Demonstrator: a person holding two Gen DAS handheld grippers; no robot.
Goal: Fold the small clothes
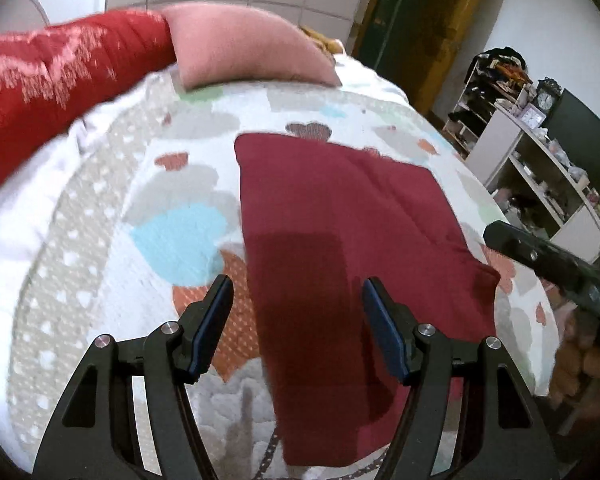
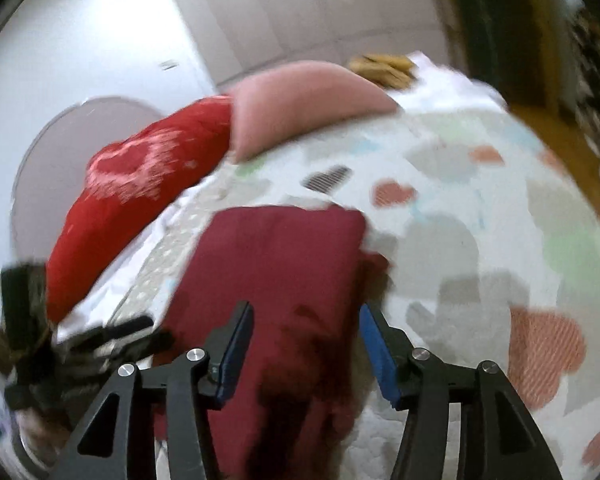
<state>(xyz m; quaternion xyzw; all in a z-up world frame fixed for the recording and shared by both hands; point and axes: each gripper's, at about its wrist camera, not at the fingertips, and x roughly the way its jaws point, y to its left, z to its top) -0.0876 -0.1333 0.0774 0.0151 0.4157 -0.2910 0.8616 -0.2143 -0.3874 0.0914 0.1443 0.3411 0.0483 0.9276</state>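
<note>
1. Red cushion (image 1: 48,76), 10 o'clock in the left wrist view — plump, bright red with a pale pink printed pattern, lying along the bed's far left edge.
2. Pink pillow (image 1: 244,46), 12 o'clock, soft matte fabric, rounded wedge shape, touching the red cushion's end.
3. Quilt (image 1: 100,208) — white quilted bedspread, stitched texture, printed with grey, blue, green and coral hearts plus a dotted grey band.
4. Maroon cloth (image 1: 340,216), centre of the quilt: smooth woven fabric, folded into a flat, roughly rectangular slab with fairly straight edges, its right corner slightly lifted.
5. Left gripper (image 1: 298,304): black linkage arms, blue pads, jaws spread wide above the cloth's near half, nothing between them.
6. Right gripper (image 2: 306,336): same build, jaws likewise apart over the cloth's near edge; view motion-blurred.
7. White shelf unit (image 1: 540,168), 3 o'clock, cluttered with small items.
</note>
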